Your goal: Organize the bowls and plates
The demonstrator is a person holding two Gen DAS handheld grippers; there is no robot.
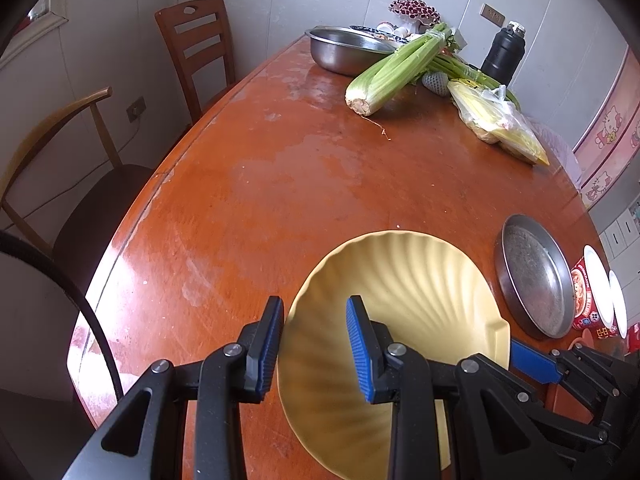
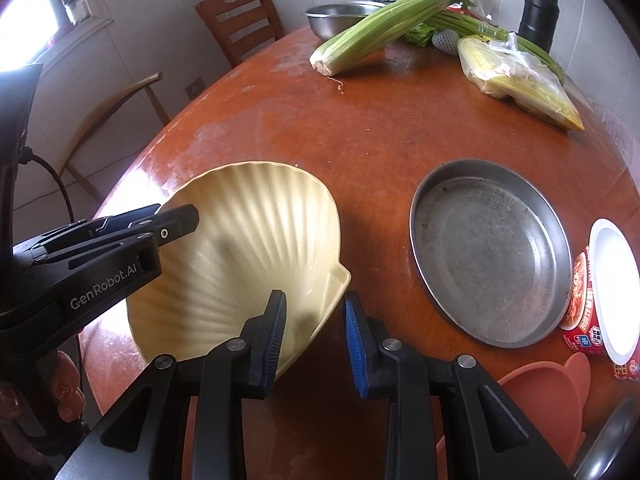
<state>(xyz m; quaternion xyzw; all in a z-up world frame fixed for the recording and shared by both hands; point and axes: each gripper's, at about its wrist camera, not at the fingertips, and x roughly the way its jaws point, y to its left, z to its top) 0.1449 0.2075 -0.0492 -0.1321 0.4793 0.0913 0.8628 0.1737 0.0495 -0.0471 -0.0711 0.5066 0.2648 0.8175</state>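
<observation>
A worn reddish-brown wooden table [image 1: 248, 184] fills the scene, with two chairs along its far-left edge against a pale wall. In the left wrist view, we see the left gripper [image 1: 314, 346] astride the near-left rim of the yellow shell-shaped plate [image 1: 416, 280], one blue pad outside and one inside, clenched on that rim; the plate sits near the table's front edge, just beside a shallow steel pan [image 1: 534, 276] to its right. Farther back lie a celery bunch [image 1: 394, 70], a steel bowl [image 1: 344, 50] and a black flask [image 1: 504, 54]. In the right wrist view, we see the right gripper [image 2: 316, 336] with its fingers either side of the plate's squared hinge corner, grasping it. A red instant-noodle cup [image 2: 588, 304] lies at the right.
</observation>
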